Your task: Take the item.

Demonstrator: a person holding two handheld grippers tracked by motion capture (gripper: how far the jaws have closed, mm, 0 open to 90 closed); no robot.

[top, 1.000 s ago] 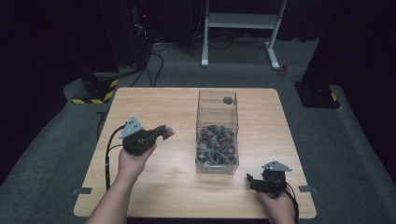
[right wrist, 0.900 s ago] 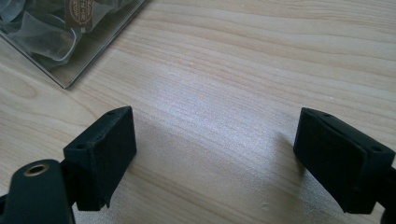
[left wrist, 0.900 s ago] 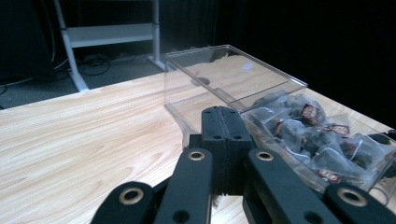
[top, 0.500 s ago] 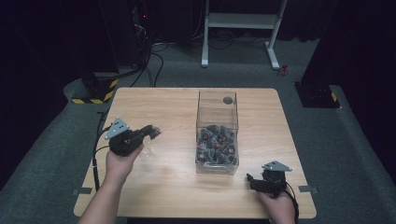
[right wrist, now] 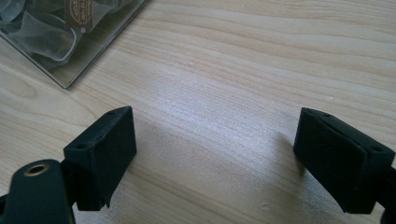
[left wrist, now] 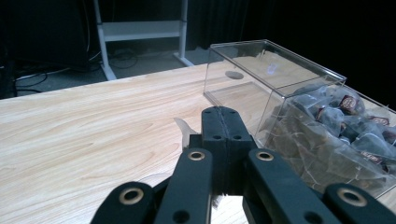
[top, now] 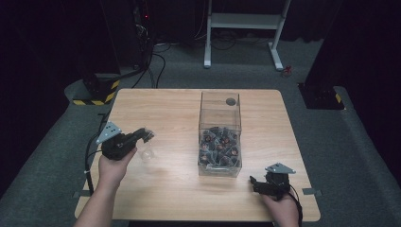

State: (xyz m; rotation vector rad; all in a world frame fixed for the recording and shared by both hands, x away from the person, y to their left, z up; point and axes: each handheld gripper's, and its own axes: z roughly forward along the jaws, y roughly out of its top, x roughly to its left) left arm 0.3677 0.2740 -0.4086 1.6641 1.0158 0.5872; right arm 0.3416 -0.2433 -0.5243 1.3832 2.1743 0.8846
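High view shows a clear box [top: 220, 137] standing near the middle of the table [top: 165, 198], long side running away from the person. Its near half is heaped with small packets [top: 219, 147] in clear wrap with dark labels; the far half is bare, with a dark round mark [top: 231, 101] near the far wall. The top looks open, though I cannot tell for sure.

Left gripper view puts the box just right of the left gripper [left wrist: 223, 122], the packets [left wrist: 336, 126] pressed against its near wall. Those tongs are closed tight, pads together, and a thin clear packet [left wrist: 186, 133] pokes out at their left side, pinched between them. From above, the left gripper [top: 144, 136] is well left of the box, over the table, with the packet [top: 147, 152] hanging pale under its tip.

The right gripper [top: 255, 182] rests near the table's front edge, just beside the box's near right corner. Right gripper view has its tongs [right wrist: 215, 149] spread wide over bare wood, nothing between them, with the box corner [right wrist: 70, 42] up at the left.

Nothing lies between either gripper and the box. Beyond the table stand a white frame [top: 246, 28] and cables [top: 151, 66] on the floor.
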